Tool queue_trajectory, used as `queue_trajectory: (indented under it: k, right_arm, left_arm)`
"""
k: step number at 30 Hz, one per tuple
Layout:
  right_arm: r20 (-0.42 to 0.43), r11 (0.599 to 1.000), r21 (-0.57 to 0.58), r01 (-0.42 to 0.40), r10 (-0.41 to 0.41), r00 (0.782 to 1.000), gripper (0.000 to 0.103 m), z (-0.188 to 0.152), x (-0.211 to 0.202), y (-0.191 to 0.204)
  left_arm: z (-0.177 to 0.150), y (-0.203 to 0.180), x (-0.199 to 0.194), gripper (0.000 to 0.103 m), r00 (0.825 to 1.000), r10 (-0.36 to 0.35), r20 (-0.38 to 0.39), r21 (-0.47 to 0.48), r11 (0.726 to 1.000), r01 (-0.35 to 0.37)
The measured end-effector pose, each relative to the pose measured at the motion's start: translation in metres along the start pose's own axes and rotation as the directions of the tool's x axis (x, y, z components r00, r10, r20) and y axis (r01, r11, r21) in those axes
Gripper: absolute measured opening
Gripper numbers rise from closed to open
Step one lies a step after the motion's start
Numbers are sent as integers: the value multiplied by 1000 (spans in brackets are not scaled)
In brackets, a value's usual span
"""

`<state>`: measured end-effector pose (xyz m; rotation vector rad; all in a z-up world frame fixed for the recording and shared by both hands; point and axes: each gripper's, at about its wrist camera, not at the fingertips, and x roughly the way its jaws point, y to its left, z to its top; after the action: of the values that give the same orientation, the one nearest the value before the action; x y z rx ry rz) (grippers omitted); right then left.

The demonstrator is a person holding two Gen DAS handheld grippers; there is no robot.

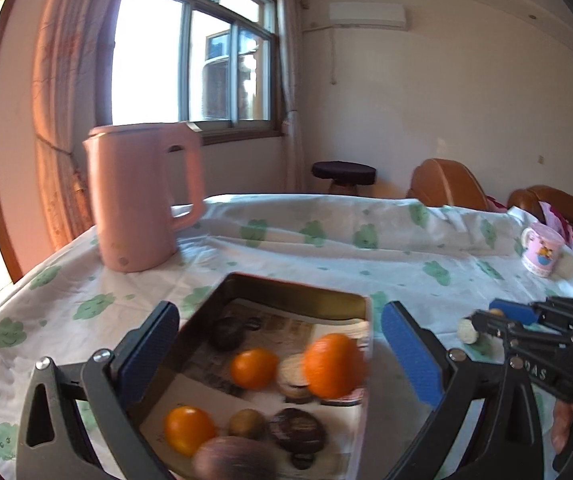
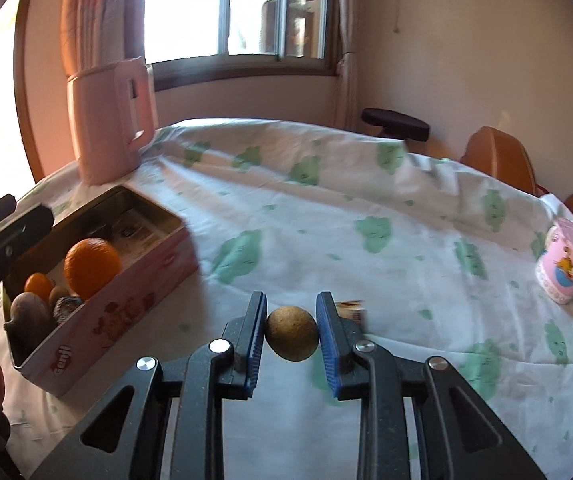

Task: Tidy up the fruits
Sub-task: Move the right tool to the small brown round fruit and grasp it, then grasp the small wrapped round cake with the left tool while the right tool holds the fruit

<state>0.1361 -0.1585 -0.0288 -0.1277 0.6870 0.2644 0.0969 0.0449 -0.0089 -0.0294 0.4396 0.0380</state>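
A: When you look from the left wrist, what do you see?

B: The left gripper [image 1: 280, 354] is wide open and holds nothing. It hangs over the tin box [image 1: 286, 292]. Inside the tin box are a big orange [image 1: 332, 364], two small oranges, a little brown fruit and some dark round things. Far to the right I can see the right gripper [image 1: 482, 322] with something small and pale at its tip.

A: And from the right wrist?

B: The right gripper [image 2: 292, 338] is squeezed shut on a small brown fruit [image 2: 291, 338], maybe a kiwi. Both blue pads touch its sides. It looks lifted just above the surface [image 2: 326, 220], though I can't be sure. The tin box [image 2: 126, 312] sits off to the left, near the pink kettle [image 2: 106, 124].

A: So which step is this?

B: I think the fruit has been picked up and now has to go in the box.

A: What does the next move need?

B: Carry it left over the box wall, find a free spot beside the oranges, then let go softly. The left gripper is close by, so don't bump it.
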Motion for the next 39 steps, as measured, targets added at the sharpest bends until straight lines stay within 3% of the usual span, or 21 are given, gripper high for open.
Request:
queue_trajectory:
  k: [7,14,19,28,30,35,39]
  right_arm:
    - [-4,989,106,104,-105,995,27,-5,1,-56]
    - [-37,967,202,155,-150,988,27,-18,9,-95]
    - [-35,962,228,150,-146,989,27,-22,8,-106]
    - [-29,955,273,118,-115,993,28,-25,7,-116]
    - [-31,955,270,122,-118,993,28,-25,7,-116]
    - [-17,956,270,117,-117,993,28,-25,4,-115]
    - [11,959,266,98,-104,994,28,-25,-1,-113]
  left_arm:
    - [7,-71,17,103,987,-138,-80,79,986,145]
    - [2,-132,53,103,965,-174,-198,137,969,203]
    - [-4,-159,76,100,937,-205,-281,133,959,250]
    - [-17,-183,101,66,893,-224,-390,140,944,298]
    - [-18,-182,105,43,881,-236,-411,127,941,312]
    - [-17,-177,105,42,871,-267,-413,99,937,335]
    - [-16,-175,102,42,878,-276,-391,90,938,335]
